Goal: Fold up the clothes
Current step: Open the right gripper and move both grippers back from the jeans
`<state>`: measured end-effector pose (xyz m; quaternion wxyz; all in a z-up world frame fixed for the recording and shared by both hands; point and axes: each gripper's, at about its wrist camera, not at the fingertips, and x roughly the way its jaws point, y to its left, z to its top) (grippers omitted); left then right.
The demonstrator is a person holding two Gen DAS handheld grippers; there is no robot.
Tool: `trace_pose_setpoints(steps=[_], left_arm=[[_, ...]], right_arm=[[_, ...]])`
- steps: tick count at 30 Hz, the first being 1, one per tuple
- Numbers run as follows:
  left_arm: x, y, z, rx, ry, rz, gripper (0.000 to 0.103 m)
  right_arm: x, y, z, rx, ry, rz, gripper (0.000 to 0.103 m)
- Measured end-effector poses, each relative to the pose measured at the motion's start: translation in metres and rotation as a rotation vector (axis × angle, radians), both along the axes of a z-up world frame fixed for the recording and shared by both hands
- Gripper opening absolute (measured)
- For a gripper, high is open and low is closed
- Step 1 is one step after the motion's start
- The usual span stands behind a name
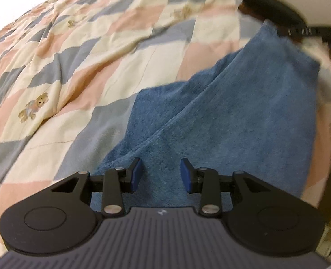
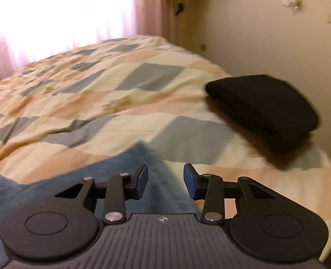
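Observation:
A blue fleece cloth (image 1: 221, 116) lies spread on the bed, with a long crease running up towards its far corner. My left gripper (image 1: 161, 174) hovers over its near end. The blue pads stand apart with the cloth under the gap, not pinched. In the right wrist view my right gripper (image 2: 165, 181) is open above a pointed corner of the blue cloth (image 2: 147, 157), and its pads are clear of it. A black part of the right gripper (image 1: 304, 31) shows at that far corner in the left wrist view. A folded black garment (image 2: 261, 109) rests on the bed to the right.
The bed carries a checked quilt (image 1: 80, 71) in cream, pink and grey with teddy-bear prints. The folded black garment (image 1: 270, 6) sits near the bed's right edge. A bright window with pink curtains (image 2: 147, 6) is behind the bed, and a cream wall (image 2: 255, 33) stands to the right.

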<state>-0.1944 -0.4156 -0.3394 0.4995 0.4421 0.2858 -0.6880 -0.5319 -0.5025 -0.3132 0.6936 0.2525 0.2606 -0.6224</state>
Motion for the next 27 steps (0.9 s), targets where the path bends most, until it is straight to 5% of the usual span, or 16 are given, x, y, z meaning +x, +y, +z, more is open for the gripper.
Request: trace_pose_setpoints(steps=[6,11,18,27], left_arm=[[-0.009,-0.015,-0.012,0.058,-0.07,0.007,0.036],[-0.008,-0.014,-0.012,0.069,-0.084,0.003,0.036],[-0.014,-0.02,-0.013,0.071,-0.086,0.009,0.037],[-0.016,-0.017,-0.014,0.057,-0.101,-0.052,0.038]], right_arm=[[0.013,-0.033,-0.034,0.073,0.017,-0.006,0.042],[-0.01,-0.038,-0.037,0.109,-0.09,-0.11,0.047],[-0.009,0.032,0.003,0.023,-0.015,-0.112,0.044],[0.017,0.081,-0.032,0.126,0.079,-0.08,0.044]])
